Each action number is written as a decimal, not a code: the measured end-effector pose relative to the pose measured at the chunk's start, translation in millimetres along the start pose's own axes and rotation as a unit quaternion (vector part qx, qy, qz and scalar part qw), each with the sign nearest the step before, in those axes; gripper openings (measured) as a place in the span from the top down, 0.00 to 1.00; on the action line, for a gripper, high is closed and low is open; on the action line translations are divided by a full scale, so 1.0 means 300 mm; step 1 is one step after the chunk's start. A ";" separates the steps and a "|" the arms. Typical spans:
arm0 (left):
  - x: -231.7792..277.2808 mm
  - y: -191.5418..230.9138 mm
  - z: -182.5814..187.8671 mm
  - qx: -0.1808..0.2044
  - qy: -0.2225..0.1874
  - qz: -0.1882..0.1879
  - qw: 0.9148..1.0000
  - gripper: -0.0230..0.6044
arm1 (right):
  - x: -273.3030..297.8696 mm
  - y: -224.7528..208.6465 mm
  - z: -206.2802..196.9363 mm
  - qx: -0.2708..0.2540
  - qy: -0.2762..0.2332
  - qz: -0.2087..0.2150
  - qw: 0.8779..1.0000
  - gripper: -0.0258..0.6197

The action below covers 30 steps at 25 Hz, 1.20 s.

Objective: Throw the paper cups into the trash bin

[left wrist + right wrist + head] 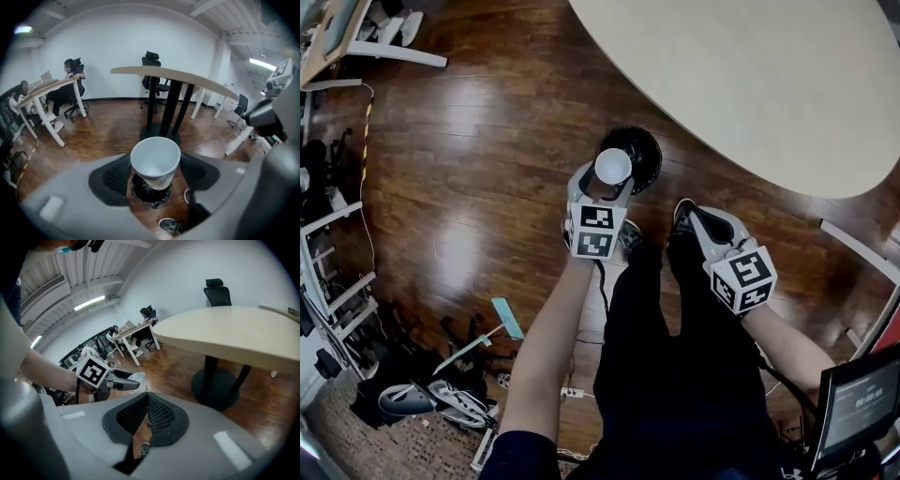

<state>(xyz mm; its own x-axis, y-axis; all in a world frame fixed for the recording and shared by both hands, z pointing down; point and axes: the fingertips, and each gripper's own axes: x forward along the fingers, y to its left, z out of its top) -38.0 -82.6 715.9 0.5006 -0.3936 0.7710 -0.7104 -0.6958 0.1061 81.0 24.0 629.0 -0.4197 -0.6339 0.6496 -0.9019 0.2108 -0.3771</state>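
A white paper cup [612,166] stands upright between the pads of my left gripper [607,180], which is shut on it. The cup hangs right over the black-lined trash bin [643,150] on the wooden floor. In the left gripper view the cup [155,159] fills the gap of my left gripper [154,174], and the bin's [149,196] dark mouth shows just below it. My right gripper [685,212] is held to the right, jaws shut with nothing in them. Its view shows the pads of the right gripper [147,405] meeting, and the left gripper [112,382] with the cup [137,377] beyond them.
A large pale oval table [750,84] on a black pedestal [161,133] stands just past the bin. The person's black trousers and shoes [630,234] are beside it. White desks with seated people [51,93], office chairs [152,65], floor clutter [431,394] and a screen [861,403] surround the spot.
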 end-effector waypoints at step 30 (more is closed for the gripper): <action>0.706 -0.038 -0.475 0.078 0.077 -0.035 0.993 0.44 | 0.542 -0.337 -0.261 -0.153 0.018 0.061 0.986 0.94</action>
<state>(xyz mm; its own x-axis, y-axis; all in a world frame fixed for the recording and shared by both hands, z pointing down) 5.7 -72.3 967.4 0.4555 -0.2524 0.8537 -0.5853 -0.8075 0.0736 95.9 -42.1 824.4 -0.5262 -0.5645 0.6360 -0.8302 0.5029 -0.2405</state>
